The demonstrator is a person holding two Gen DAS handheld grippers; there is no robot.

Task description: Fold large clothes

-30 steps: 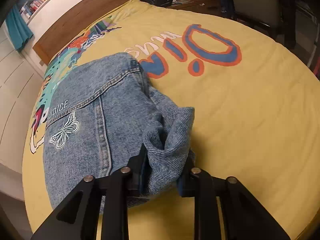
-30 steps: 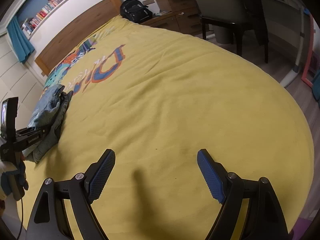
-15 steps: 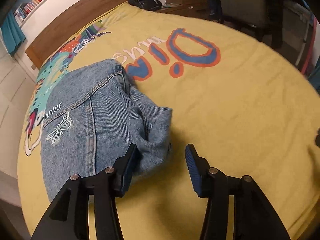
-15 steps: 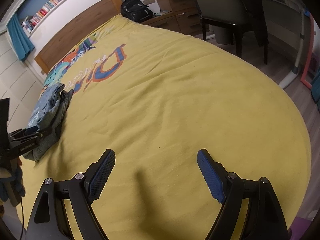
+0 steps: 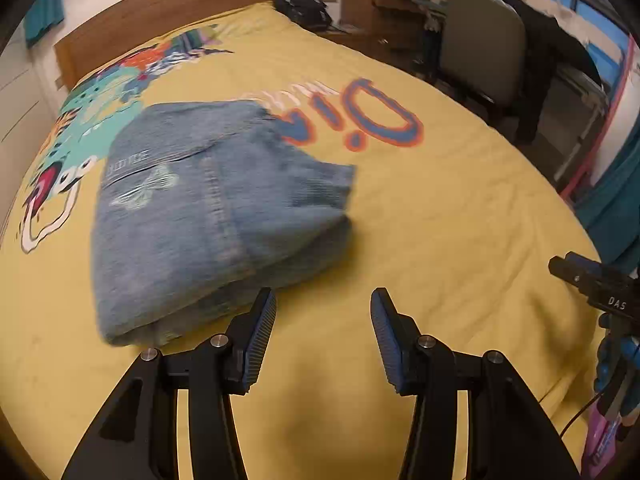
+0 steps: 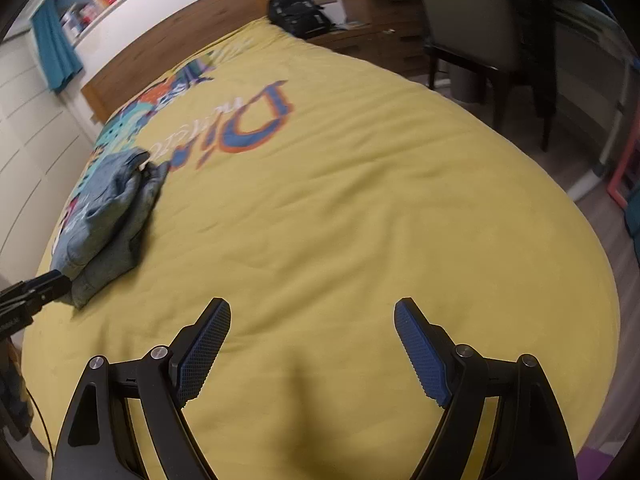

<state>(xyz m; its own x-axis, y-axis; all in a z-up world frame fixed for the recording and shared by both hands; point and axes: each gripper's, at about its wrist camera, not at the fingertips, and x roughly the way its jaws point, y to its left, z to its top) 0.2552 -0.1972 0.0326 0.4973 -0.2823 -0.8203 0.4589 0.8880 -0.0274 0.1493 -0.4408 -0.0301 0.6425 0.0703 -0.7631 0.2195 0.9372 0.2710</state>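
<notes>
Your folded denim jacket (image 5: 208,208) lies flat near the left edge of the bed (image 5: 440,208), toward the headboard (image 5: 160,12). It is faded blue, coarse-woven denim stacked in thick layers, roughly rectangular with a rounded fold at the near end. A pale butterfly motif and a line of lettering sit on the top panel; a raised seam runs lengthwise down it. From the right wrist view the bundle (image 6: 108,216) reads as two stacked slabs, the upper one lighter.

The bed cover is soft yellow fabric, lightly creased, printed with large blue-and-orange letters and a multicoloured figure near the headboard, which is plain brown wood.

Your left claw (image 5: 323,334) stands spread just short of the jacket's near end, nothing between its ribbed blue pads. Your right claw (image 6: 312,344) is spread wide over bare cover, well apart from the jacket, pinching nothing.
</notes>
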